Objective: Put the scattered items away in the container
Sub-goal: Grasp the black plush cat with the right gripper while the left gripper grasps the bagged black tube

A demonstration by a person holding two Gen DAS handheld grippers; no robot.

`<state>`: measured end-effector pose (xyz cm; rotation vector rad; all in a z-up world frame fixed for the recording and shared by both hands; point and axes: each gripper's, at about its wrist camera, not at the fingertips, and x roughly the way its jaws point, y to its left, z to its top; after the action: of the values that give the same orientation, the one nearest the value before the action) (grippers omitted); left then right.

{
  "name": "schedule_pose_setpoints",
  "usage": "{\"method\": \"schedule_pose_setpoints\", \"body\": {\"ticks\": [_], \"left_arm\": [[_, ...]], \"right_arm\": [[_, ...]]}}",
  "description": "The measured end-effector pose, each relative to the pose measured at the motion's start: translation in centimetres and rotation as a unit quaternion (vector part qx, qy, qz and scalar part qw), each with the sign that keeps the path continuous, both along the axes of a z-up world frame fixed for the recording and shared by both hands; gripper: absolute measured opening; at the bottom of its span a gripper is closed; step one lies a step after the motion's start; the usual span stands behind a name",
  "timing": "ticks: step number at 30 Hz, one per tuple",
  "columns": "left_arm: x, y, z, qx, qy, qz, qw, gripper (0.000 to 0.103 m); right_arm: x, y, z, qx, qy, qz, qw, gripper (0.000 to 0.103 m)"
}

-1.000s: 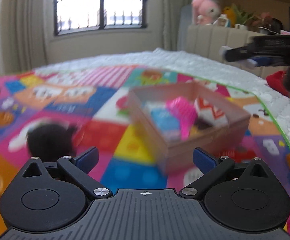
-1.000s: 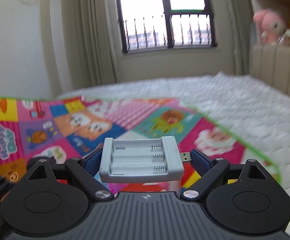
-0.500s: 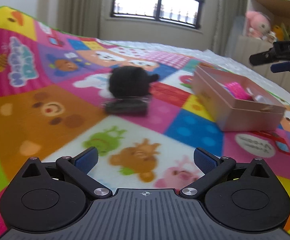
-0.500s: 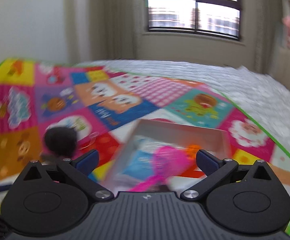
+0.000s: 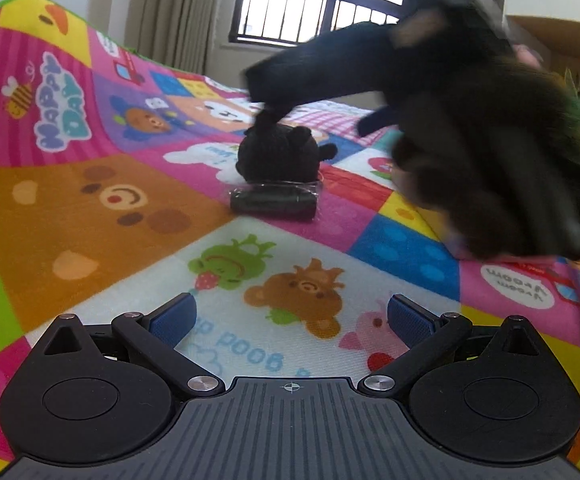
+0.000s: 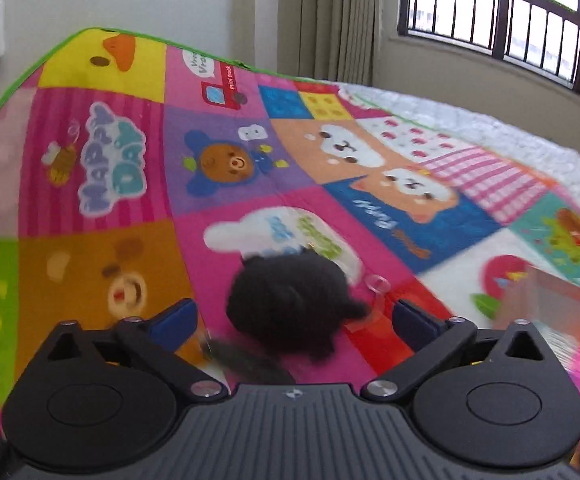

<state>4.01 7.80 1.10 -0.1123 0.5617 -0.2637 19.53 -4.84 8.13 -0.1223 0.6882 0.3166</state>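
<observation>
On the play mat [image 6: 101,264], the black plush toy [image 6: 290,308] lay between the right tongs [image 6: 294,316], spread wide for grabbing; the box [image 6: 550,300] sat at three o'clock (left tongs [image 5: 290,316] spread, empty).

Plush toy [image 5: 277,154] on mat [image 5: 101,208], wrapped roll [image 5: 272,201] before it (touching).

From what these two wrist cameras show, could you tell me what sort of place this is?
Probably a child's bedroom: a cartoon play mat spread over a quilted mattress, beside a curtained window.
</observation>
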Motion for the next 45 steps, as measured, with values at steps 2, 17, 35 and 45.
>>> {"method": "schedule_pose_setpoints", "body": {"ticks": [2,17,35,45], "left_arm": [[0.1,0.3,-0.1,-0.010,0.002,-0.001,0.9999,0.103],[-0.4,0.2,0.1,-0.007,-0.010,0.000,0.9999,0.103],[-0.2,-1.1,0.1,0.055,0.005,0.025,0.9982,0.103],[0.5,-1.7,1.2,0.107,0.001,-0.049,0.9931,0.103]], "right_arm": [[1.9,1.3,-1.0,-0.019,0.011,-0.010,1.000,0.103],[-7.8,-3.1,0.3,0.001,0.046,0.043,0.998,0.069],[-24.5,-18.8,-4.6,-0.044,-0.044,-0.158,0.986,0.091],[-25.2,-21.5,-7.6,0.043,-0.078,-0.195,0.977,0.103]]}}
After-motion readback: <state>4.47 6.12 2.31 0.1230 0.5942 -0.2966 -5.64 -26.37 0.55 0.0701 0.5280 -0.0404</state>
